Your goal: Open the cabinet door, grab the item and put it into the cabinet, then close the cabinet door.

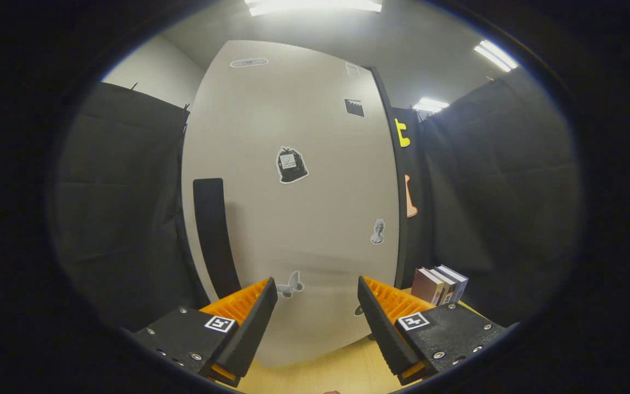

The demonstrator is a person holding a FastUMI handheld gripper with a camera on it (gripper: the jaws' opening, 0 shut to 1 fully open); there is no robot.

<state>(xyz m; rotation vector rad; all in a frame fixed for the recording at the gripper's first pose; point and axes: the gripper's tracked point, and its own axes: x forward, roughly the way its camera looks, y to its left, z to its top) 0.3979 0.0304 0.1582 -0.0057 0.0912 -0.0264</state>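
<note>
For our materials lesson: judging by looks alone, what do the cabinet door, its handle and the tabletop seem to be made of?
Cabinet door: smooth, matte pale panel, probably painted metal or laminate; it carries stickers.
Handle: black vertical strip, dull finish, likely plastic or rubber.
Tabletop: light wood look, possibly laminate.
The gripper hangs open just before the door, holding nothing.

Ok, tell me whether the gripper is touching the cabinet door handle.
Apart. In the gripper view the open gripper holds nothing, and the dark handle on the cabinet door stands beyond and to the side of the fingers.

Black cloth walls (123, 208), ceiling strip lights (315, 5), pale wooden tabletop (320, 375)
</note>
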